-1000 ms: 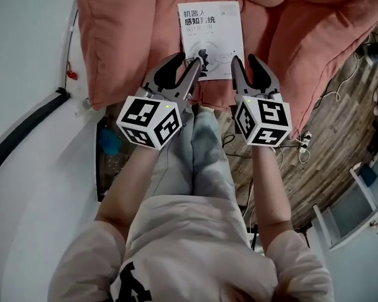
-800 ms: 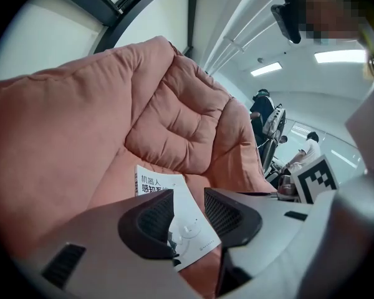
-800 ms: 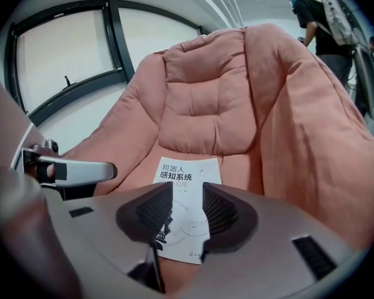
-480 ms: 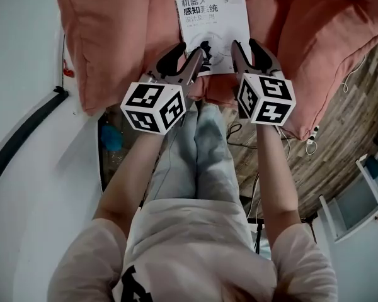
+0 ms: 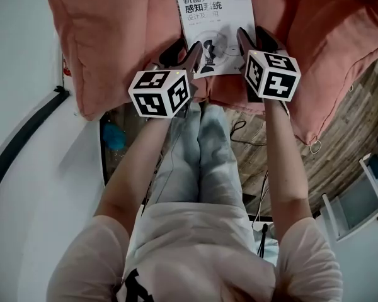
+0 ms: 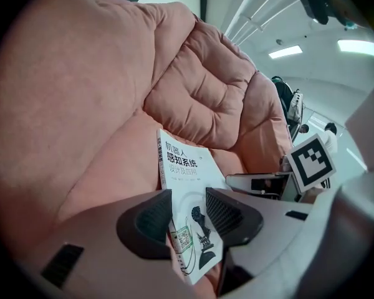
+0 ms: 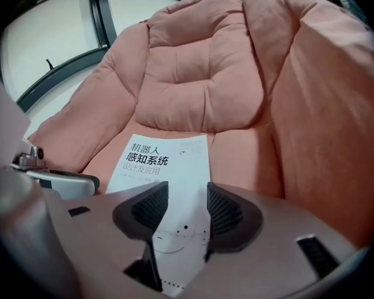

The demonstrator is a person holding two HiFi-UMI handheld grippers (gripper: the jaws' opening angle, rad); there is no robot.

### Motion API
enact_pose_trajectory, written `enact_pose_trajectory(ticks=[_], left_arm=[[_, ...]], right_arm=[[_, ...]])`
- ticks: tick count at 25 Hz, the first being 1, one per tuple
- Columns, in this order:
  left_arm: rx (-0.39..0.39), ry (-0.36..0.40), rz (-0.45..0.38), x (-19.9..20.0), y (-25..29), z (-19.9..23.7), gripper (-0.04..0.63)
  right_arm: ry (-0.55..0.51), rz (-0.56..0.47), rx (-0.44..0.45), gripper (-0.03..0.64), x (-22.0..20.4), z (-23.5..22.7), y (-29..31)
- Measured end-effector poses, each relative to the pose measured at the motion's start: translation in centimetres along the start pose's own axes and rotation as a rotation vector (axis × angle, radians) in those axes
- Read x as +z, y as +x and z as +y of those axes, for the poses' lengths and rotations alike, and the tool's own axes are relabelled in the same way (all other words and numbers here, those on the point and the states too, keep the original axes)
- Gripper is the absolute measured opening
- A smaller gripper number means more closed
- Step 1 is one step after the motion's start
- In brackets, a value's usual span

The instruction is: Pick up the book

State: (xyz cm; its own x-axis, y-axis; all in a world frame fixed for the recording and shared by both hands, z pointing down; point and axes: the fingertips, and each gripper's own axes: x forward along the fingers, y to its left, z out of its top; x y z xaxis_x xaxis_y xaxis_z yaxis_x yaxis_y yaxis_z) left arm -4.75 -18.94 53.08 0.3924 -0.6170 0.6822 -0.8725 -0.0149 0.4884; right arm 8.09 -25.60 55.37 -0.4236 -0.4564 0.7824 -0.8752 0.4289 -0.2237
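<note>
Book (image 5: 215,19) flat on pink cushion (image 5: 113,36)

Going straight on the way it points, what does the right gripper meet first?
Probably the book, flat on the pink cushion: its cover shows between the jaws of the right gripper, which have just been opening and press nothing. Depth is unclear.
</note>
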Motion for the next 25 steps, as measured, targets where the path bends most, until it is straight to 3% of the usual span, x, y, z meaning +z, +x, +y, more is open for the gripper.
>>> enact_pose_trajectory(ticks=[8,12,21,25], left_arm=[[0.063,-0.028,0.063,-1.2,1.9,2.0,0.164],[0.067,-0.022,0.111,-2.0,2.9,2.4,0.181],[0.101,-0.003,0.152,-2.5,4.1,3.0,0.201],[0.098,-0.007,0.156,-2.6,4.1,2.9,0.201]], right_arm=[[-0.014,0.068,0.011,0.206,-1.1,-0.5,2.1],[0.038,0.073,0.011,0.213,-1.4,-1.1,2.8],[0.166,0.123,0.134,0.218,-0.8,-0.7,2.6],[0.154,0.141,0.140,0.218,-1.2,-0.8,2.6]])
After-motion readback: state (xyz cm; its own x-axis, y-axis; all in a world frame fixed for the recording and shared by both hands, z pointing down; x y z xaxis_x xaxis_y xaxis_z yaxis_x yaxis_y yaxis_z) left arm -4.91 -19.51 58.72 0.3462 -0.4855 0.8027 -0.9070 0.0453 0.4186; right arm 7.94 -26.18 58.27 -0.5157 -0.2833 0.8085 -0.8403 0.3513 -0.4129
